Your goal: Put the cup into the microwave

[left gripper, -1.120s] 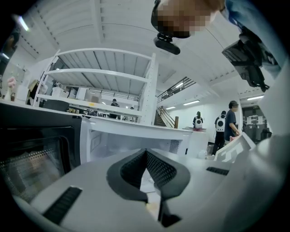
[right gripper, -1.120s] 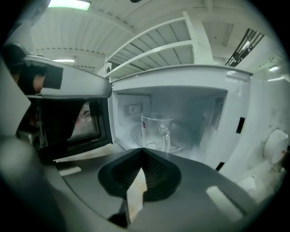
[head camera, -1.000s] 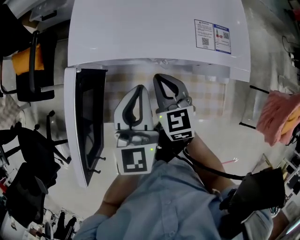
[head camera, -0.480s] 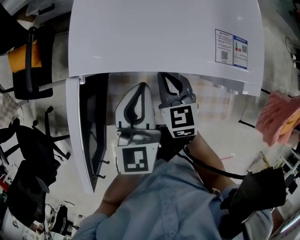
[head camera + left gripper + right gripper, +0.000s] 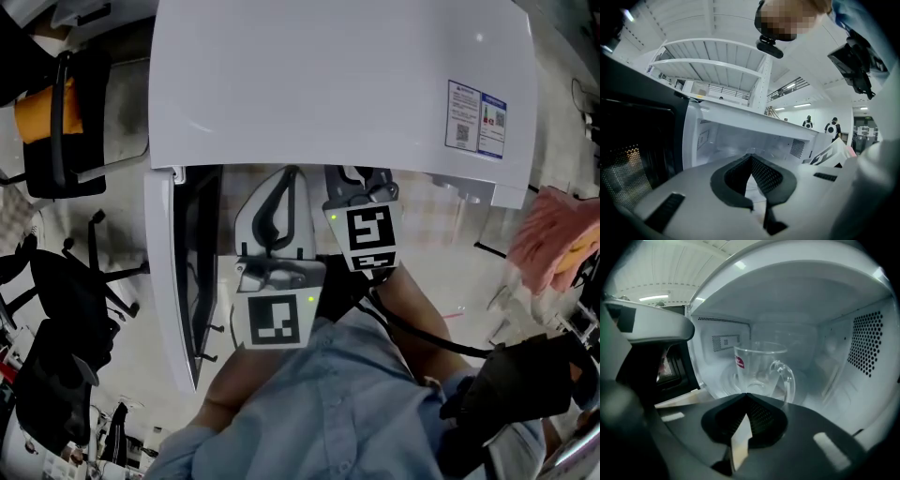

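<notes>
A clear glass cup point(image 5: 757, 369) with a handle on its right stands upright inside the white microwave point(image 5: 337, 84), on the cavity floor. My right gripper point(image 5: 746, 398) is shut and empty, its tips reaching into the cavity just short of the cup. In the head view the microwave's top hides the cup and the tips of the right gripper point(image 5: 359, 180). My left gripper point(image 5: 289, 178) is shut with nothing in it, beside the right one at the cavity mouth point(image 5: 754, 140). The microwave door point(image 5: 178, 272) stands wide open at the left.
Black office chairs point(image 5: 66, 309) stand left of the microwave, one with an orange cushion point(image 5: 42, 112). A pink cloth point(image 5: 553, 244) hangs at the right. The dark door point(image 5: 633, 154) is close on the left gripper's left.
Both grippers have moved forward towards the microwave. The right gripper's tips have gone under the microwave's top edge and out of the head view.
</notes>
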